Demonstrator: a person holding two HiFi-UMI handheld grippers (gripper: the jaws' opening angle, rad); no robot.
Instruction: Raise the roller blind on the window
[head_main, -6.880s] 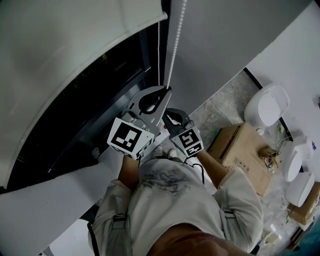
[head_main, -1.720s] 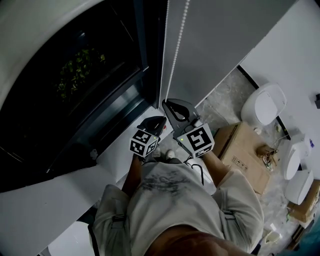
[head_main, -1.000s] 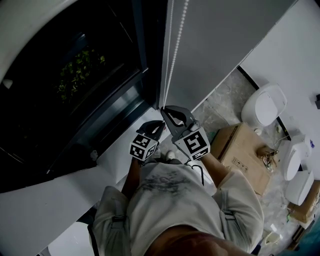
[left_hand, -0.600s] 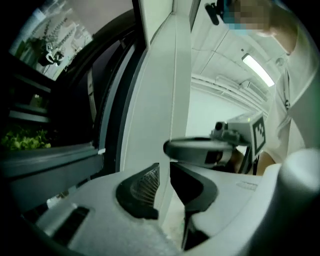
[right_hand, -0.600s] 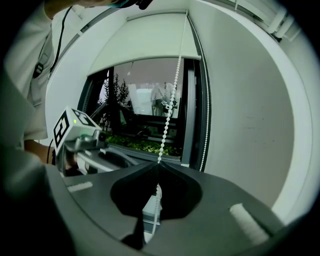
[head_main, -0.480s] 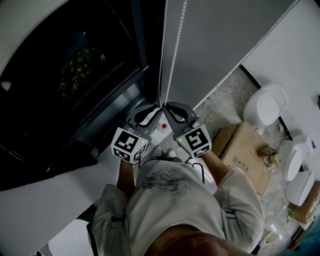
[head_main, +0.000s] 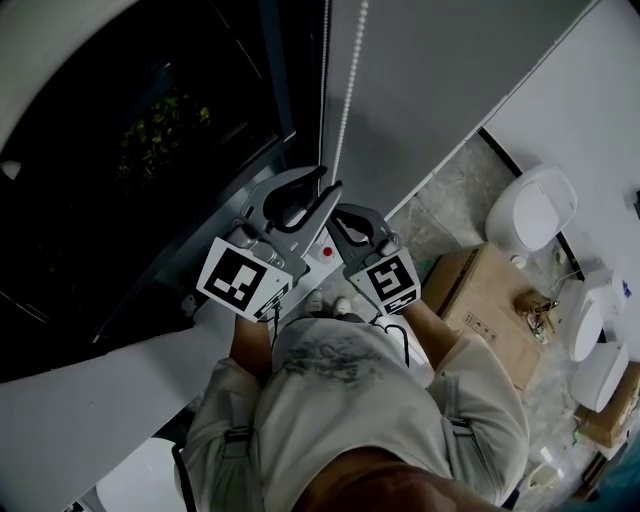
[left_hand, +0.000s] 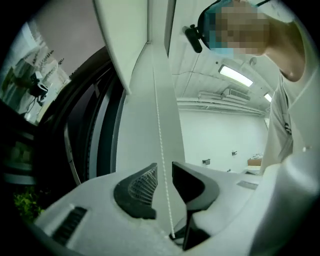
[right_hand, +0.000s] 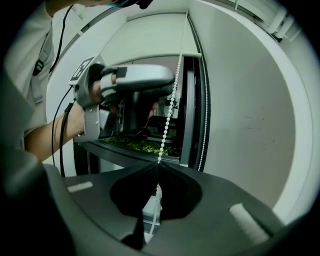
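Roller blind (right_hand: 152, 35): seen from the right gripper view, it is drawn most of the way up. Only a short pale length hangs below the top of the window (head_main: 150, 140), and the dark glass and greenery beneath are uncovered. My judgement is that the task is well advanced but not complete, with that remaining length still to wind up (several more pulls, I would expect).

Bead chain (head_main: 346, 100): it hangs down the right side of the window frame, and both grippers are on it.

Left gripper (head_main: 327, 188): it is the higher of the two. Its jaws have just been opening and stand apart with a clear gap. The chain (left_hand: 161, 135) runs straight down between them, and neither pad presses on it, so nothing is held.

Right gripper (head_main: 331, 213): it sits just below the left. Its jaws are closed tip to tip on the chain (right_hand: 167, 117), which rises from the pinch toward the left gripper.

Assessment: the left gripper appears placed for a fresh grip higher up.
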